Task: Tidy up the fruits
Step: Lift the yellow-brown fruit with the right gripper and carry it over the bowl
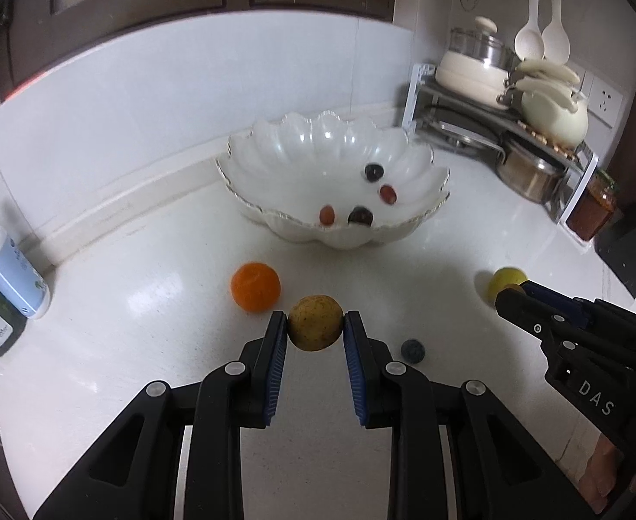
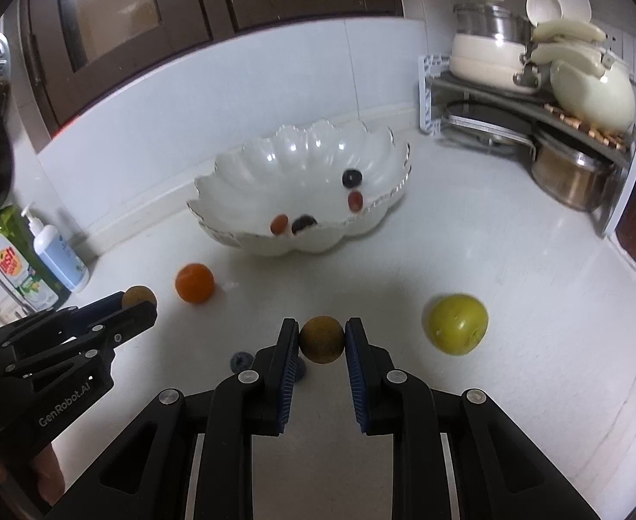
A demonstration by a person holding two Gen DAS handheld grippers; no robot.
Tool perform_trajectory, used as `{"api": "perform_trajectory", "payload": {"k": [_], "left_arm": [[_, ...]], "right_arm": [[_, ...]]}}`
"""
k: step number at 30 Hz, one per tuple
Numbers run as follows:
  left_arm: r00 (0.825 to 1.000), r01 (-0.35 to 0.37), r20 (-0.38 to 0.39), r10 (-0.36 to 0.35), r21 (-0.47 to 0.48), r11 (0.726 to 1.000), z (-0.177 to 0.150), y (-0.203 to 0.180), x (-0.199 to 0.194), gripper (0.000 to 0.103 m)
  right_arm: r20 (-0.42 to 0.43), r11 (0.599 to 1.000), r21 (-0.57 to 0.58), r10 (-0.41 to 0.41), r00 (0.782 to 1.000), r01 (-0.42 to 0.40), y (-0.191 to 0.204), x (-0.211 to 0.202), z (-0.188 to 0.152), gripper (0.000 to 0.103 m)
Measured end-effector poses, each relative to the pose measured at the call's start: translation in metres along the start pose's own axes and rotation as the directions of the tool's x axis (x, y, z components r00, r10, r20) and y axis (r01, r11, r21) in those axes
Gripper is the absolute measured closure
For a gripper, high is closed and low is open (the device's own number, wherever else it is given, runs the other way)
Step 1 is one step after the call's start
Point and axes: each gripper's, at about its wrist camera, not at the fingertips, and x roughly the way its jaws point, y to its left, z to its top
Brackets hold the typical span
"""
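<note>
Orange (image 1: pixel 255 287): on the tabletop, left of and nearer me than the scalloped bowl (image 1: pixel 274 147); firm and round, so take it across its middle.
Left gripper (image 1: pixel 314 325): mine, clamped on a speckled brown-yellow fruit (image 1: pixel 315 323), short of the bowl.
Blueberry (image 1: pixel 413 350): tiny, soft, easily squashed.
Right gripper (image 2: pixel 321 338): mine, pinching a smaller brown fruit (image 2: pixel 321 339).
Yellow-green fruit (image 2: pixel 455 324): right of the bowl; smooth, may roll.
</note>
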Motion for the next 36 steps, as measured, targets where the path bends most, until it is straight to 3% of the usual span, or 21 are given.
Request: {"api": "perform_trajectory", "payload": {"k": [17, 36], "left_arm": [[0.987, -0.041, 0.156, 0.042, -0.014, 0.999, 0.032, -0.005, -0.051, 0.076], [0.961, -0.043, 0.273, 0.044, -0.012, 0.999, 0.079, -0.009, -0.072, 0.076]], "right_arm": [[0.149, 0.999, -0.045, 0.022, 0.989, -0.015, 0.012, -0.043, 0.027, 0.079], [0.265, 0.997, -0.073, 0.039, 0.963, -0.02, 0.018, -0.062, 0.072, 0.079]]}}
